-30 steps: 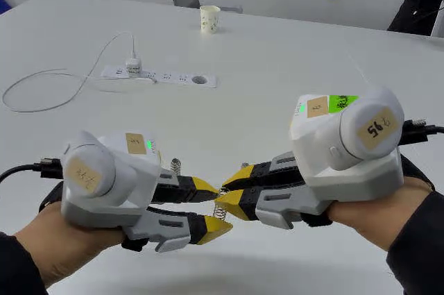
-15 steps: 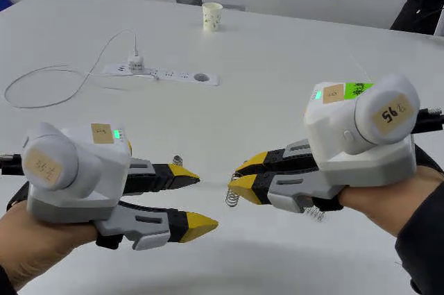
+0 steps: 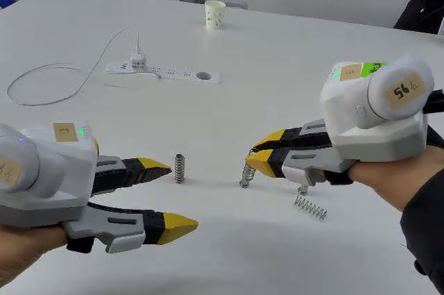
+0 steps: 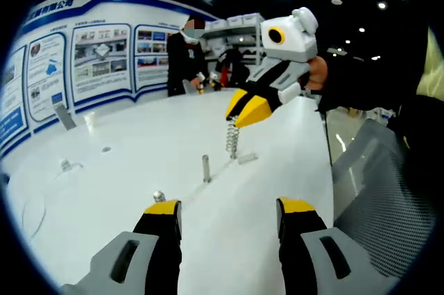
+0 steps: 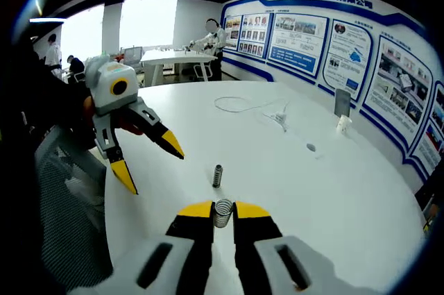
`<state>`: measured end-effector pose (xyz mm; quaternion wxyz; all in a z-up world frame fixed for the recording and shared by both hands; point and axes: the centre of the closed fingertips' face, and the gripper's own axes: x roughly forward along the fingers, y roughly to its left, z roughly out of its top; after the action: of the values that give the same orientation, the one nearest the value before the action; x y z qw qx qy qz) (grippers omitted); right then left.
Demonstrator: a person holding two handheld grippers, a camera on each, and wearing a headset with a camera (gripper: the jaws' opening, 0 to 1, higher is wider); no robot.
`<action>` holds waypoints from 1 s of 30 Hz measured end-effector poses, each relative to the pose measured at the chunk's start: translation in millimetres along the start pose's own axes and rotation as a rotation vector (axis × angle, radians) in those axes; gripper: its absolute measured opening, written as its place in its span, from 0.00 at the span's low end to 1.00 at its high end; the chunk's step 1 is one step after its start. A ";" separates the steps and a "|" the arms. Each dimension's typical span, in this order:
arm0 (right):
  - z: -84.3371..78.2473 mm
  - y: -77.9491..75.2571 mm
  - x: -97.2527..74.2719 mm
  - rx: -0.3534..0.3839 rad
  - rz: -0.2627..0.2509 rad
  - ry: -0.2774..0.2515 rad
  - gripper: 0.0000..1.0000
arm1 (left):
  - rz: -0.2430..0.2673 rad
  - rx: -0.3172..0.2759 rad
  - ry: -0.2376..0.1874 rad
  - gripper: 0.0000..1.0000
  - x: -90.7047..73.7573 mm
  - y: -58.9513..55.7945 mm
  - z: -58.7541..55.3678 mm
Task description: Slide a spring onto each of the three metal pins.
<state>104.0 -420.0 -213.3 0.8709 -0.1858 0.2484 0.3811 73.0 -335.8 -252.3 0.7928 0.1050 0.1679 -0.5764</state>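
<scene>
We take the upright spring [image 3: 180, 168] standing on the white table [image 3: 277, 66] as our marker; we cannot tell whether a pin runs through it. To its left, the left gripper [image 3: 182, 196] has its fingers [image 3: 173, 224] wide apart and holds nothing. The farther fingertip sits just beside the upright spring without touching it, and the nearer one hangs over bare table. In the left gripper view, the same two yellow tips [image 4: 227, 208] stand well apart with only the tabletop between them. To the right of the upright spring, the right gripper [image 3: 251, 158] has its fingers [image 3: 267, 163] almost together, pinched on the top of a second spring [image 3: 248, 173]. That spring tilts, and its lower end meets the table. In the right gripper view we look down that second spring [image 5: 222, 215] end-on, clamped between the tips [image 5: 222, 205], with the upright spring [image 5: 217, 175] just past it and the left gripper [image 5: 154, 168] spread open beyond. A third spring [image 3: 310, 207] lies flat further right of the marker, below the right gripper. A power strip [image 3: 163, 73] and a paper cup [image 3: 216, 14] sit well beyond the marker.
</scene>
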 end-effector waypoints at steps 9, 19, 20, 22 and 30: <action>1.2 -24.4 7.4 0.022 -0.061 -0.013 0.11 | 0.043 -0.045 -0.002 0.62 -9.1 4.4 -10.4; -7.0 -38.8 23.1 0.021 -0.092 0.002 0.11 | 0.068 -0.074 -0.010 0.63 -10.6 5.3 -15.1; -7.7 -39.7 24.3 0.027 -0.091 0.002 0.11 | 0.068 -0.075 -0.009 0.63 -10.3 5.1 -15.2; -9.5 -41.7 26.9 0.031 -0.095 0.005 0.11 | 0.068 -0.076 -0.010 0.64 -9.7 4.9 -15.1; -20.5 -48.1 35.7 0.042 -0.096 0.030 0.11 | 0.067 -0.083 -0.008 0.64 -7.7 4.4 -16.3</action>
<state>155.3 -440.9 -243.9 0.8881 -0.1850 0.2599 0.3308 72.6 -321.8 -264.5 0.8160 0.0752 0.1846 -0.5427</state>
